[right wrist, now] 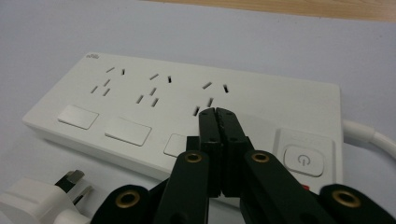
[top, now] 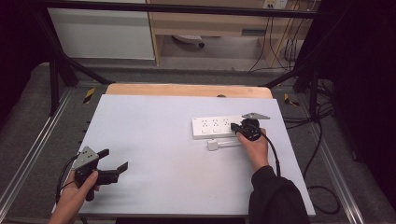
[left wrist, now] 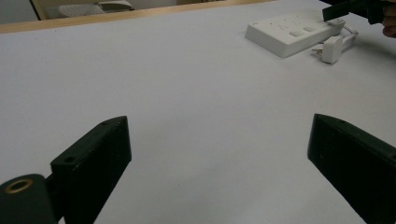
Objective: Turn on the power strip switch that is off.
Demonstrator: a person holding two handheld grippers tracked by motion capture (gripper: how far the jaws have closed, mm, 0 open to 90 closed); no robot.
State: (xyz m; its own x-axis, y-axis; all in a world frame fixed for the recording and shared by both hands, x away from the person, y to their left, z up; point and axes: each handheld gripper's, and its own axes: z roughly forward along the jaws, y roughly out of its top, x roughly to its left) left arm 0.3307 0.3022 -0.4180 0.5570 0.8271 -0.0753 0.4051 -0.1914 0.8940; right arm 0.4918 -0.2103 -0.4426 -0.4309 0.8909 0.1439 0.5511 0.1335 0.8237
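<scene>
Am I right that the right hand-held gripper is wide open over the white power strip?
Not quite. The right hand-held gripper is over the white power strip, but its jaws are shut together, as the right gripper view shows.

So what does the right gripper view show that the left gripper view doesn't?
Right gripper view alone: the strip's power button with its symbol, the socket slots up close, and the right tool closed, tips over the strip. Left gripper view alone: the left tool wide open over bare table, with the wooden edge behind. Both: the white power strip and the loose white plug beside it.
</scene>
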